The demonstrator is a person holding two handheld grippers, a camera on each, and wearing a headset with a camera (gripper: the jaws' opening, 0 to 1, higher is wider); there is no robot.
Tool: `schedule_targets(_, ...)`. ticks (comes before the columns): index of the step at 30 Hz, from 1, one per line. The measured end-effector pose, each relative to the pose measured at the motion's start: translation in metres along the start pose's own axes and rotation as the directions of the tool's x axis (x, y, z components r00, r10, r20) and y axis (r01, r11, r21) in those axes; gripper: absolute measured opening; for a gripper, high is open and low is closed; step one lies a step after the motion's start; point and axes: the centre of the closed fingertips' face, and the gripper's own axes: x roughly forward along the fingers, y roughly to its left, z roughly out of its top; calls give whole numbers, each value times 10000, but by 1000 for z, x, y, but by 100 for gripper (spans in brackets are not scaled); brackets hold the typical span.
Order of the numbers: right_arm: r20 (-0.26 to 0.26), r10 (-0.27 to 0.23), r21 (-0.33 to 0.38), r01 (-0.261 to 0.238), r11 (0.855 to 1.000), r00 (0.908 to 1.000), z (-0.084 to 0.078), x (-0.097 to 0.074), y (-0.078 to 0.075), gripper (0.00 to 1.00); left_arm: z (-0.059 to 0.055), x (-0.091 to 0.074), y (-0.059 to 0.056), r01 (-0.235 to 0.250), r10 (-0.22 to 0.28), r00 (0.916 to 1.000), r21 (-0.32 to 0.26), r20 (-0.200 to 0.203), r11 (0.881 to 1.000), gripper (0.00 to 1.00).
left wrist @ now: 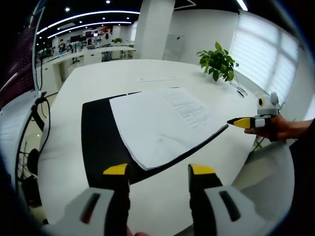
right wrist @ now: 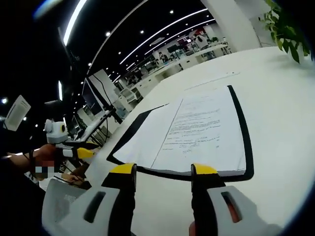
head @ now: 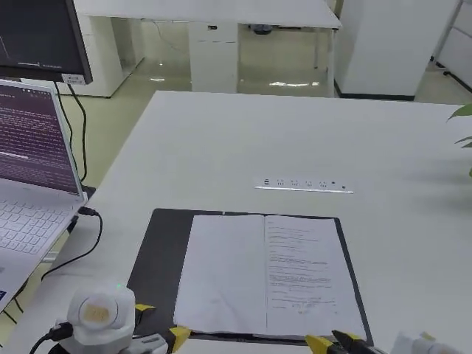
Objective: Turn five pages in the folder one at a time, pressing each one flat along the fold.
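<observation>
The white desk (head: 221, 133) carries the black folder (head: 158, 258), open flat by the front edge, within reach. Its printed page (head: 302, 273) lies rightmost, likely next to turn. The left gripper (left wrist: 160, 171) and right gripper (right wrist: 162, 169) hover at its near corners, jaws spread and empty.

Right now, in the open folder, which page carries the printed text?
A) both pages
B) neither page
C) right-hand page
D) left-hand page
C: in the head view the right-hand page carries lines of print, while the left-hand page facing it in the black folder is blank.
</observation>
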Motion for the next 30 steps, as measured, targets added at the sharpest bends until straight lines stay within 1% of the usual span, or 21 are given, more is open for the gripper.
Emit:
schedule_targets(2, 65, -37, -34, 37, 10000, 10000, -1, -4, -1, 42, -5, -2, -1, -22, 24, 10000, 216, -96, 9998, 48)
schedule_targets(4, -40, -117, -244, 116, 9996, 9999, -3, -8, -1, 45, -7, -6, -3, -36, 41, 9999, 324, -151, 9995, 50)
schedule_targets(7, -105, -217, -472, 212, 9987, 9997, -3, -13, -1, 50, -7, -10, -5, -19, 18, 10000, 338, 31, 9994, 51)
schedule_targets(8, -183, -153, -725, 139, 9973, 9997, -2, -15, 2, 51, -6, -11, -5, -22, 19, 10000, 329, 96, 9995, 52)
schedule_targets(10, -548, -120, -1316, 47, 9913, 9984, -4, -17, 4, 53, -3, -13, -8, -26, 19, 9996, 252, 264, 9997, 54)
schedule_targets(11, -612, -96, -1427, 8, 9898, 9981, -5, -17, 6, 55, -1, -13, -8, -36, 28, 9994, 228, 348, 9997, 55)
schedule_targets(14, -569, 19, -1425, -100, 9897, 9984, -2, -20, 10, 57, 6, -16, -11, -74, 68, 9979, 90, 640, 9999, 58)
schedule_targets(18, -564, 41, -1581, -130, 9873, 9984, 2, -23, 12, 58, 13, -19, -15, -141, 137, 9969, 45, 776, 9999, 62)
schedule_targets(21, -579, 125, -1722, -223, 9848, 9982, 5, -24, 14, 59, 18, -21, -15, -225, 229, 9951, -58, 966, 9997, 65)
schedule_targets(27, -520, 166, -1815, -258, 9831, 9985, 12, -25, 15, 61, 20, -24, -14, -377, 388, 9938, -128, 1045, 9992, 67)
schedule_targets(30, -425, 151, -1871, -228, 9821, 9990, 17, -28, 15, 61, 22, -28, -15, -459, 472, 9932, -145, 1066, 9988, 68)
